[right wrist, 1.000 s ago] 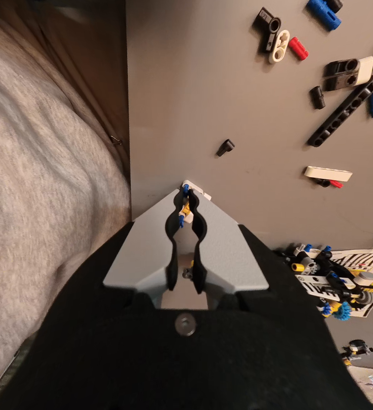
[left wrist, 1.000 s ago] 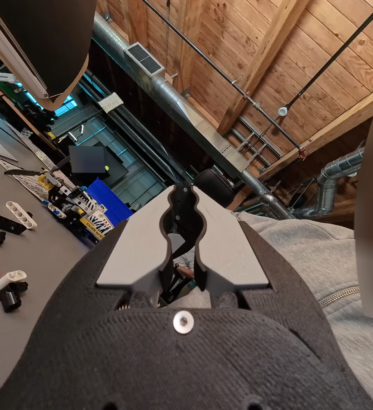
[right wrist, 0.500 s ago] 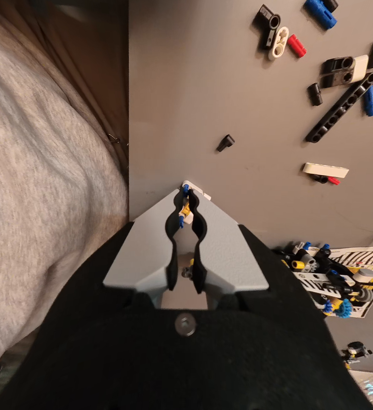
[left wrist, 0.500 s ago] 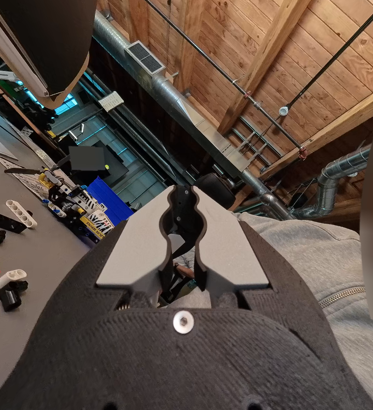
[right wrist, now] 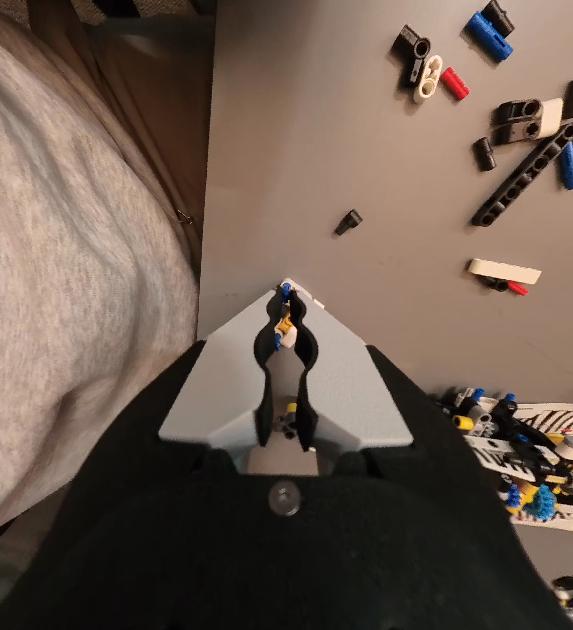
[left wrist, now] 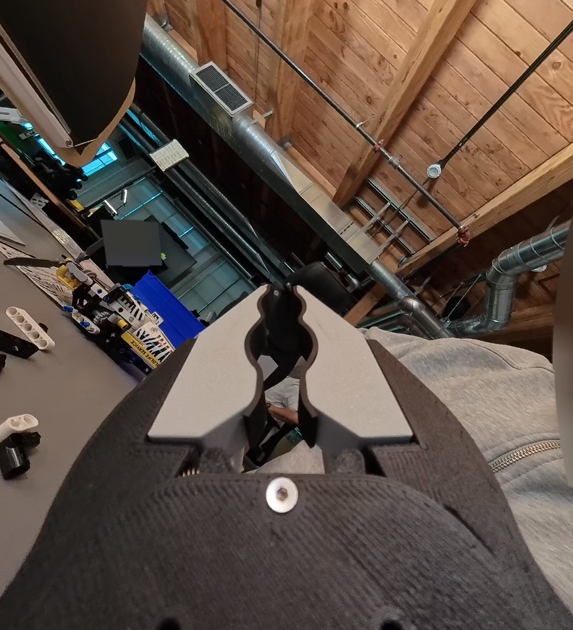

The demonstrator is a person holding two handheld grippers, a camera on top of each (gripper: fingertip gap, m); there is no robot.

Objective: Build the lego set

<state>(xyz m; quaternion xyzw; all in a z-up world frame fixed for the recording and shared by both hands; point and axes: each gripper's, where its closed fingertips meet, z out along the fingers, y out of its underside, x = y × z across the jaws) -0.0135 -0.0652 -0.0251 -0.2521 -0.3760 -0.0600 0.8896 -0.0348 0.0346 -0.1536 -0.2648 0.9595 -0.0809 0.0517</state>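
Note:
My right gripper (right wrist: 287, 296) is shut on a small white, yellow and blue lego sub-assembly (right wrist: 287, 332) and holds it over the grey table (right wrist: 312, 136), near its edge. My left gripper (left wrist: 281, 293) points up towards the ceiling, with its tips nearly together on a black piece (left wrist: 278, 327) between the jaws. The partly built model with zebra-striped panels (right wrist: 517, 453) stands at the lower right. It also shows in the left wrist view (left wrist: 114, 306), far left of that gripper.
Loose parts lie on the table: a white beam (right wrist: 503, 275), a long black beam (right wrist: 523, 174), a red pin (right wrist: 454, 83), a blue pin (right wrist: 489, 37) and a small black pin (right wrist: 348, 222). A person's grey sweater (right wrist: 56, 238) is beyond the table edge. The tips of one gripper are about 15 centimeters away from the tips of the other. It is some 12 centimeters from my right tips to the red pin (right wrist: 454, 83).
Both grippers keep their grip and drift only slightly. In the right wrist view the table parts shift a little.

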